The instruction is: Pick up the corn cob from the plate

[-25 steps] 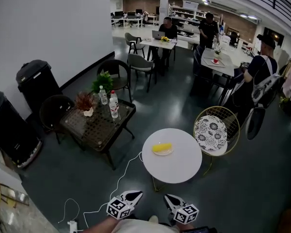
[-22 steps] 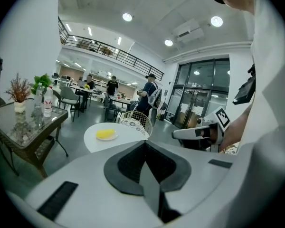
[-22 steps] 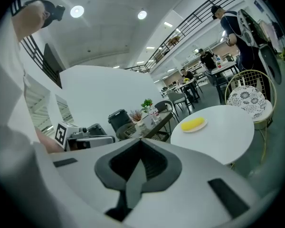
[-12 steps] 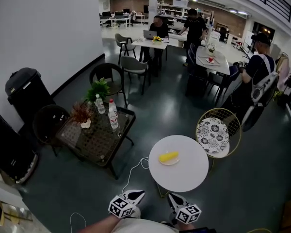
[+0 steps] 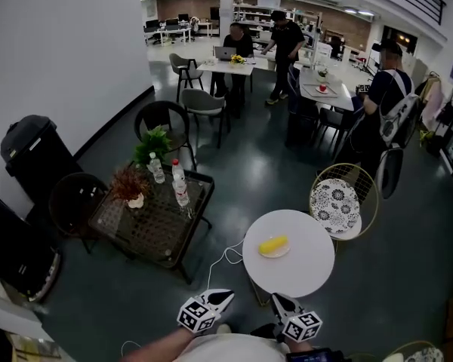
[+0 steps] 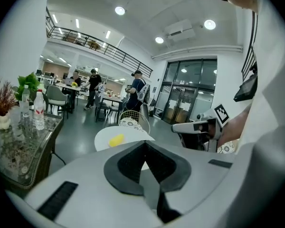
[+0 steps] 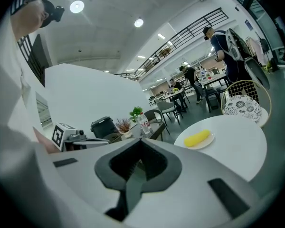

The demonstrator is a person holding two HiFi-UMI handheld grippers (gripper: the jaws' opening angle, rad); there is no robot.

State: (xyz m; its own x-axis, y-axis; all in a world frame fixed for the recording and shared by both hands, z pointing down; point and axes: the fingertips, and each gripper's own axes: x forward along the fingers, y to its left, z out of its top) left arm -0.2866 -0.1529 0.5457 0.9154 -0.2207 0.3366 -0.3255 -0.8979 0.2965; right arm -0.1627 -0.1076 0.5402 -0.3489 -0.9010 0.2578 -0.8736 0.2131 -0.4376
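Observation:
A yellow corn cob [image 5: 273,244] lies on a small white plate [image 5: 275,253] on a round white table [image 5: 302,274]. Both grippers are at the bottom of the head view, short of the table's near edge and apart from the cob. My left gripper [image 5: 225,297] is shut and holds nothing; in the left gripper view the corn cob [image 6: 116,140] shows ahead beyond the joined tips [image 6: 145,144]. My right gripper [image 5: 276,300] is also shut and holds nothing. In the right gripper view the corn cob [image 7: 199,137] lies on its plate [image 7: 205,143], ahead and to the right.
A glass-top side table [image 5: 155,228] with bottles and potted plants stands left of the round table. A gold wire chair [image 5: 337,202] with a patterned cushion is behind it on the right. A white cable [image 5: 223,261] runs over the floor. Black bins [image 5: 30,149] line the left wall; people are at the far tables.
The round table with the corn cob has come nearer and shifted right in the head view. Both grippers advanced toward it and stay shut.

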